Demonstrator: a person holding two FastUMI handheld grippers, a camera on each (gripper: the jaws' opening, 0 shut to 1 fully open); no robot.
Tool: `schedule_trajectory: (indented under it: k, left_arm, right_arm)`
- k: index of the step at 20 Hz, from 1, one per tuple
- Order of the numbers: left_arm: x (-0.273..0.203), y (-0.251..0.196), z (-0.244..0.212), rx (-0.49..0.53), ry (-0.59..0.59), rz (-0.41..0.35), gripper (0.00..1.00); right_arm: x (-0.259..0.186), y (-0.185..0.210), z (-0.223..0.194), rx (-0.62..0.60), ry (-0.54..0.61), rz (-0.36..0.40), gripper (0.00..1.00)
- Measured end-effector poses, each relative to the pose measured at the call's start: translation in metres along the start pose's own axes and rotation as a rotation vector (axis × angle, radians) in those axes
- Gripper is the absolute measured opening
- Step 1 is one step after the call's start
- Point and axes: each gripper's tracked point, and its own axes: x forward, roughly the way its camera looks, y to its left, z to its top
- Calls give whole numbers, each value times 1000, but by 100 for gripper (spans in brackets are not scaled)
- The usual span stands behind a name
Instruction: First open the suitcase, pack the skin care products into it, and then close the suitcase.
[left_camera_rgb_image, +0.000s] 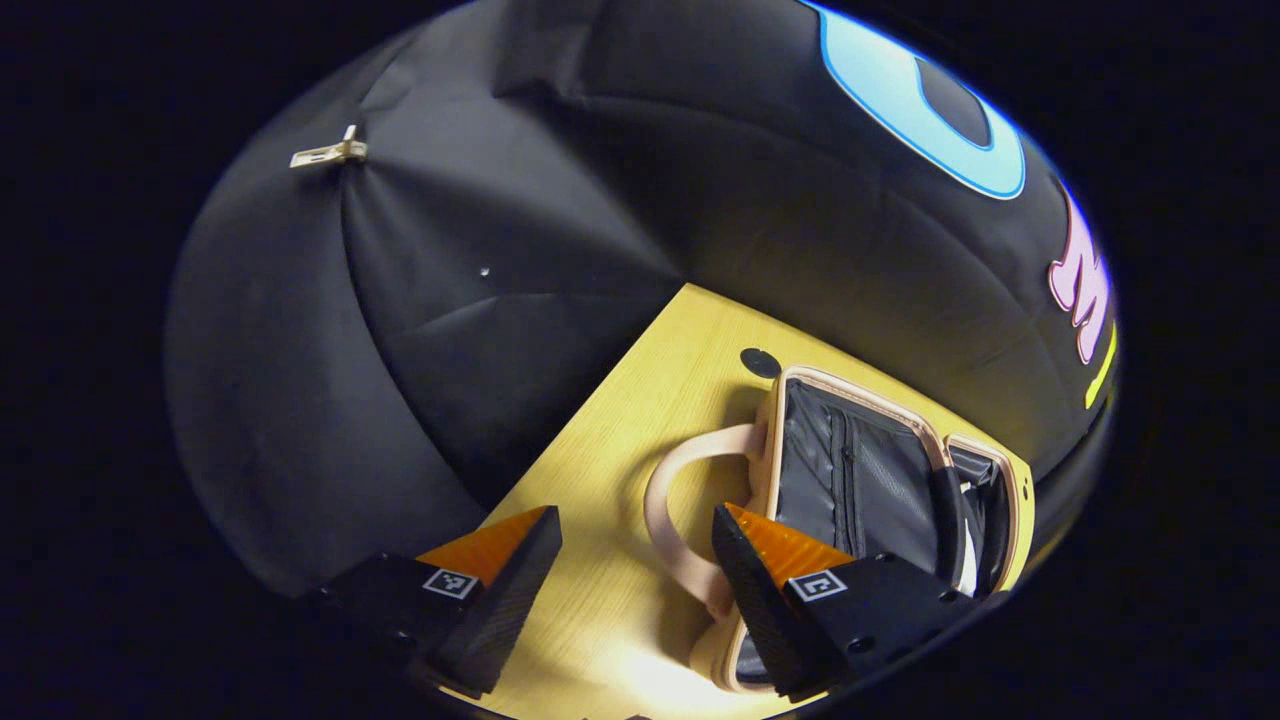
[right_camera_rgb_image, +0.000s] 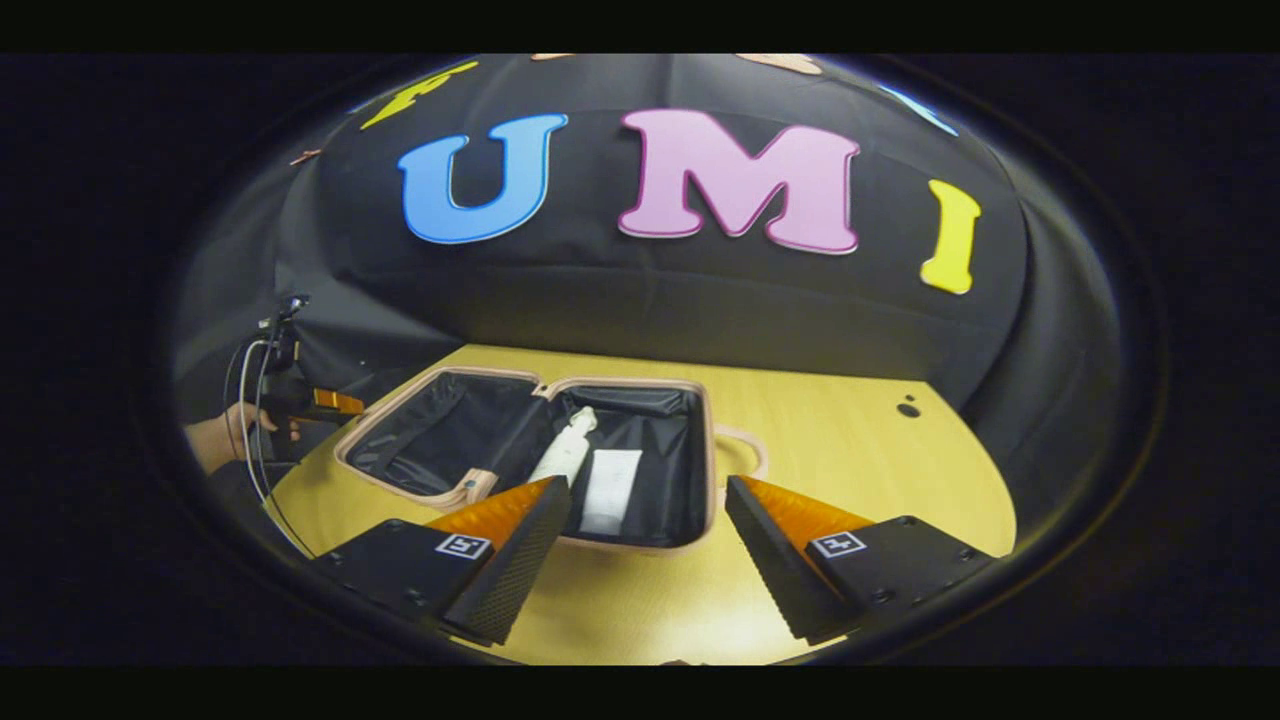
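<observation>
One suitcase (right_camera_rgb_image: 520, 445) is seen lying open on the wooden table (right_camera_rgb_image: 850, 440), toward the far left of the tabletop in the right gripper view. Two compartments are presented, side by side, both lined in dark fabric and edged with a pale pink rim. One pink handle (right_camera_rgb_image: 745, 450) projects from the right side of the case. In the right compartment two skin care products are counted: one white bottle (right_camera_rgb_image: 566, 450), lying tilted with its cap toward the far side, and one flat white packet (right_camera_rgb_image: 610, 490), just beside it on the right. The left compartment is seen holding no loose item.

In the left gripper view the same suitcase (left_camera_rgb_image: 860, 480) is seen at the right, with its handle (left_camera_rgb_image: 680, 510) curving toward the near side. One small dark round mark (left_camera_rgb_image: 760, 362) is visible on the table (left_camera_rgb_image: 620, 440) just beyond the case.

The right gripper (right_camera_rgb_image: 640, 545) is held near the front edge of the case, above the table, with its jaws spread wide and nothing between them. The left gripper (left_camera_rgb_image: 640, 570) is likewise spread wide and empty, near the handle. It is also seen at the far left of the right gripper view, held in one hand (right_camera_rgb_image: 225, 430).

One pale clip (left_camera_rgb_image: 330, 152) is fixed to the black cloth wall (left_camera_rgb_image: 500, 250).
</observation>
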Motion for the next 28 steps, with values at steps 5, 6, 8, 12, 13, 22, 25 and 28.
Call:
schedule_trajectory:
  k: [5,6,8,12,13,22,25,28]
  left_arm:
    - [40,-1,-5,-1,116,-39,95]
    - [46,-3,-10,-12,136,-50,94]
    - [49,-1,-15,-5,147,-37,87]
    - [56,-2,-24,52,177,-2,67]
    - [58,-12,-23,54,175,-9,53]
    - [12,-24,17,197,-37,91,16]
    - [-18,-55,38,314,-147,99,15]
    - [-72,-90,66,346,-251,76,13]
  right_arm:
    - [-44,-33,-22,-124,-32,-56,98]
    - [-52,-43,-35,-176,-14,-77,97]
    - [-63,-52,-64,-203,42,-81,92]
    - [-71,-65,-94,-191,107,-84,97]
    - [-72,-67,-97,-189,115,-82,97]
    - [-75,-103,-90,-190,89,-85,97]
    - [-83,-115,-97,-176,88,-92,97]
    - [-91,-130,-90,-146,64,-110,97]
